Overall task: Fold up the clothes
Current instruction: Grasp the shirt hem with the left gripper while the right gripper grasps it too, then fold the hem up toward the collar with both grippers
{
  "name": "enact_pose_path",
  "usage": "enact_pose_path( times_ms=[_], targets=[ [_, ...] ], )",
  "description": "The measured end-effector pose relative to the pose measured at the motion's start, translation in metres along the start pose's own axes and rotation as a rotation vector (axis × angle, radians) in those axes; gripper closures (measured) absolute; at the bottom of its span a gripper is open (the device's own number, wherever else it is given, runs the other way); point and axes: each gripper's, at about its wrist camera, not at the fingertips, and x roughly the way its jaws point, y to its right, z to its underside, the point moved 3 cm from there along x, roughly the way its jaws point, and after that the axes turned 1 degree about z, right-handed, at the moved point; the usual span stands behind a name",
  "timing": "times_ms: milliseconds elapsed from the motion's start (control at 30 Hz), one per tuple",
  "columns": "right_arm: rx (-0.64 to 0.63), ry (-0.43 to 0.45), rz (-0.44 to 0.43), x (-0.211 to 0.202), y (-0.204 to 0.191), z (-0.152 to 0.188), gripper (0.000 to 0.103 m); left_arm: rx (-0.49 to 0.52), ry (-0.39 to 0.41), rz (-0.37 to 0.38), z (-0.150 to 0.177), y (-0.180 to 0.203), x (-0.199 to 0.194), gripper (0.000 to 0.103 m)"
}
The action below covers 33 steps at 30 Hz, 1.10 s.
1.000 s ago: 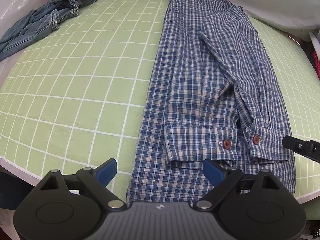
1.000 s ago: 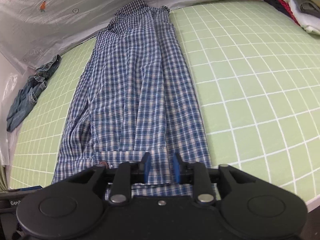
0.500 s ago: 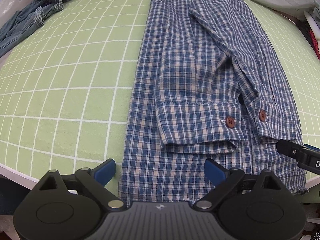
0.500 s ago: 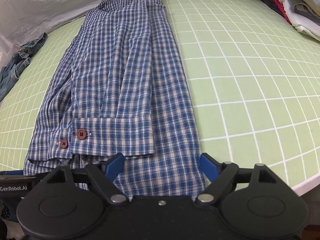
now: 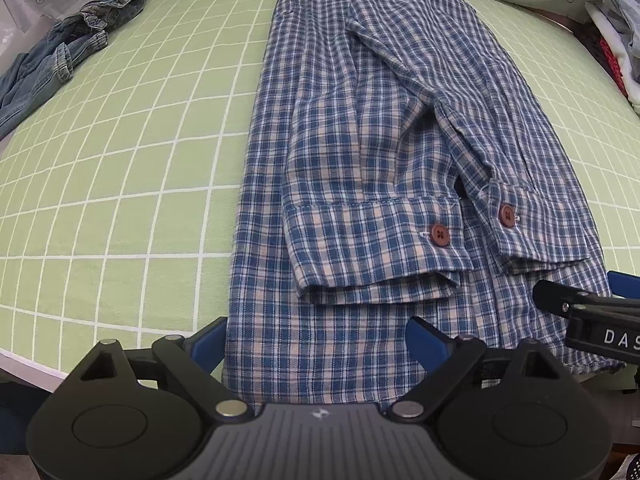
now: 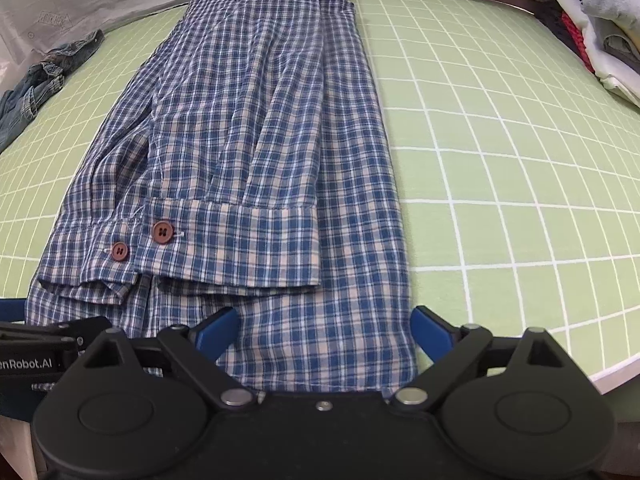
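Observation:
A blue plaid shirt lies lengthwise on the green grid mat, sides folded in, both sleeve cuffs with brown buttons lying over its lower part. It also shows in the right wrist view. My left gripper is open, its blue fingertips straddling the shirt's hem near the left edge. My right gripper is open over the hem's right part. The right gripper's body shows at the right edge of the left wrist view.
Crumpled blue jeans lie at the mat's far left, also in the right wrist view. A stack of folded clothes sits at the far right. The mat's front edge is just below the hem.
The right gripper has opened from nearly shut. Both grippers have moved in low over the shirt's hem, and the shirt now looks closer.

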Motion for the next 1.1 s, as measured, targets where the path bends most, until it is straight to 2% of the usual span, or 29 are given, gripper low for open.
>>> enact_pose_path(
  times_ms=[33, 100, 133, 167, 200, 233, 267, 300, 400, 533, 667, 833, 1100],
  targets=[
    [-0.006, 0.003, -0.001, -0.001, -0.001, 0.0, 0.014, 0.006, 0.005, 0.003, 0.001, 0.002, -0.002, 0.019],
    [-0.024, 0.015, -0.005, -0.004, -0.003, 0.0, 0.031, 0.036, 0.023, 0.02, 0.001, 0.007, -0.006, 0.031],
    [-0.033, 0.022, -0.016, -0.006, -0.004, -0.001, 0.036, 0.049, 0.03, 0.03, 0.001, 0.01, -0.008, 0.04],
    [-0.04, 0.026, -0.028, -0.008, -0.006, -0.002, 0.05, 0.062, 0.037, 0.041, 0.001, 0.013, -0.01, 0.049],
    [-0.046, 0.03, -0.038, -0.009, -0.008, -0.003, 0.063, 0.071, 0.042, 0.053, 0.001, 0.016, -0.012, 0.054],
    [-0.051, 0.031, -0.051, -0.01, -0.01, -0.004, 0.068, 0.073, 0.043, 0.07, 0.001, 0.017, -0.012, 0.067],
    [-0.052, 0.03, -0.063, -0.01, -0.01, -0.004, 0.076, 0.072, 0.043, 0.089, 0.001, 0.017, -0.011, 0.085],
    [-0.047, 0.027, -0.079, -0.01, -0.011, -0.004, 0.083, 0.071, 0.043, 0.108, 0.0, 0.017, -0.011, 0.091],
    [-0.009, 0.005, -0.136, -0.011, -0.008, -0.007, 0.092, 0.055, 0.03, 0.142, -0.003, 0.019, -0.013, 0.095],
    [0.077, 0.006, -0.201, -0.024, 0.003, -0.015, 0.095, 0.003, 0.043, 0.204, -0.013, 0.01, -0.027, 0.096],
    [0.126, 0.043, -0.247, -0.043, 0.013, -0.031, 0.095, -0.044, 0.086, 0.266, -0.032, 0.005, -0.048, 0.096],
    [0.159, 0.135, -0.287, -0.061, 0.02, -0.065, 0.096, -0.101, 0.167, 0.323, -0.075, 0.001, -0.065, 0.096],
    [0.214, 0.226, -0.316, -0.054, 0.026, -0.131, 0.096, -0.151, 0.277, 0.334, -0.15, -0.008, -0.066, 0.096]
  ],
)
